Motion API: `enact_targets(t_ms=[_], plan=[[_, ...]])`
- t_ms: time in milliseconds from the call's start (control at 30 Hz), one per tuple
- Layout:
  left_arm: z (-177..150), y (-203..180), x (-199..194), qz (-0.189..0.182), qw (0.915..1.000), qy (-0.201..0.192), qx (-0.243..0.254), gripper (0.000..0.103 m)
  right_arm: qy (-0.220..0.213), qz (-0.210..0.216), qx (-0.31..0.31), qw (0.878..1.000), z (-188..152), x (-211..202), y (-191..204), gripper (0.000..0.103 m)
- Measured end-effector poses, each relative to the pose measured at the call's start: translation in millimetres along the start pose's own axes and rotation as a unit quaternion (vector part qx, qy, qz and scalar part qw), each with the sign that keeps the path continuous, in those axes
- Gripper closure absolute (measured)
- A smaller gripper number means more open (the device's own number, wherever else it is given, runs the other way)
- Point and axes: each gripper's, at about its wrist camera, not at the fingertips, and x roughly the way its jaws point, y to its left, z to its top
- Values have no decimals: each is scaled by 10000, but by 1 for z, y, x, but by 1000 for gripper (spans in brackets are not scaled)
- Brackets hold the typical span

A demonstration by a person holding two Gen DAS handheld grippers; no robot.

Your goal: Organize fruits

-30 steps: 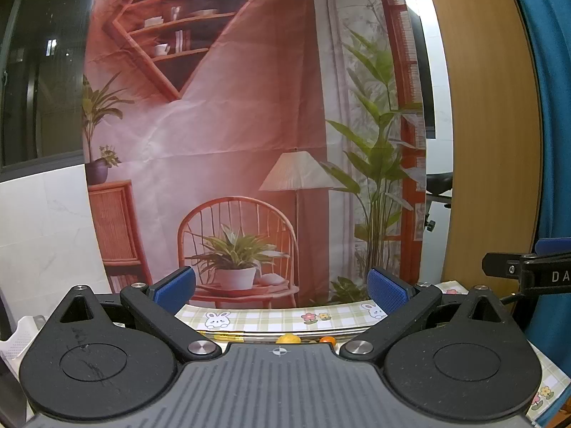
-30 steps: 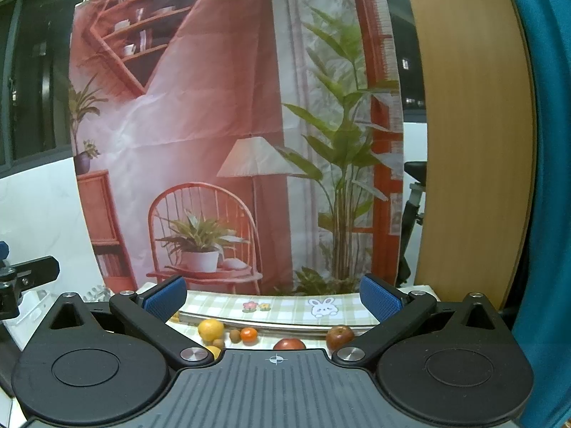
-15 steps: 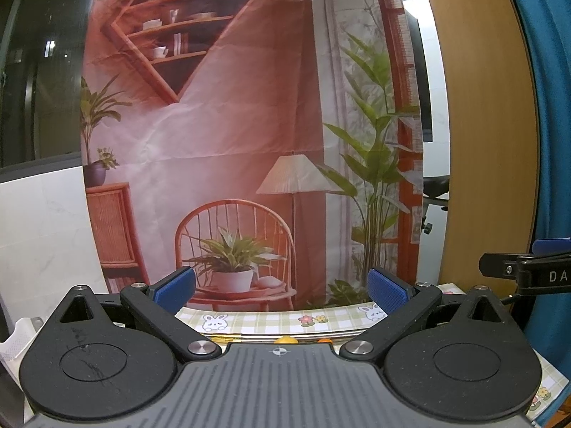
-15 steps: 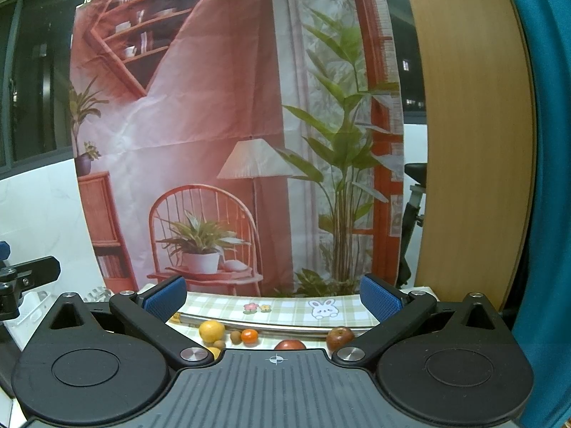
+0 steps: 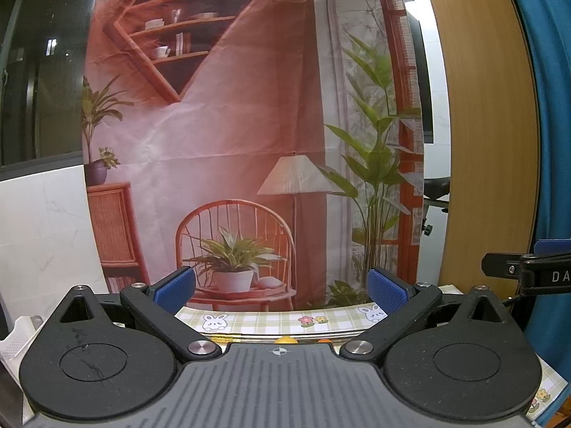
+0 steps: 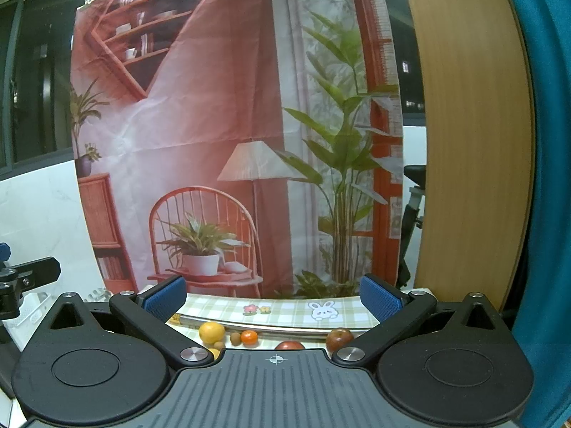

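Note:
Both grippers point level at a printed backdrop, above the table. In the right wrist view a yellow orange point(image 6: 211, 332), a small brown fruit point(image 6: 235, 338), a small tangerine point(image 6: 249, 337), a red fruit point(image 6: 289, 345) and a dark red apple point(image 6: 339, 339) lie on the checked tablecloth point(image 6: 285, 312), just under my open right gripper point(image 6: 273, 294). My left gripper point(image 5: 280, 283) is open with nothing between its fingers. Only the tops of a yellow fruit point(image 5: 284, 339) and an orange fruit point(image 5: 323, 340) show over its body.
A metal bar point(image 6: 278, 326) runs across the cloth behind the fruit. A white perforated basket point(image 5: 18, 335) stands at the left. The backdrop point(image 5: 249, 125) hangs right behind the table. A wooden panel point(image 5: 485, 142) and a blue curtain point(image 5: 549, 142) stand at the right.
The left gripper has tilted up slightly, so the fruit sank lower behind its body. The right gripper has hardly moved. Both stay open.

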Motion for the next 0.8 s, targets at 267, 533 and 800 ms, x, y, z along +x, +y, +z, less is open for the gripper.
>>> enact_targets(t_ms=[267, 533, 800], plan=[[-1, 0, -1, -33, 10000, -21, -16, 0, -11, -3, 3, 10000, 0, 0, -1, 0], [-2, 2, -3, -71, 9999, -49, -53, 0, -9, -2, -2, 10000, 0, 0, -1, 0], [-1, 4, -3, -108, 9999, -55, -100, 0, -12, -1, -2, 10000, 0, 0, -1, 0]])
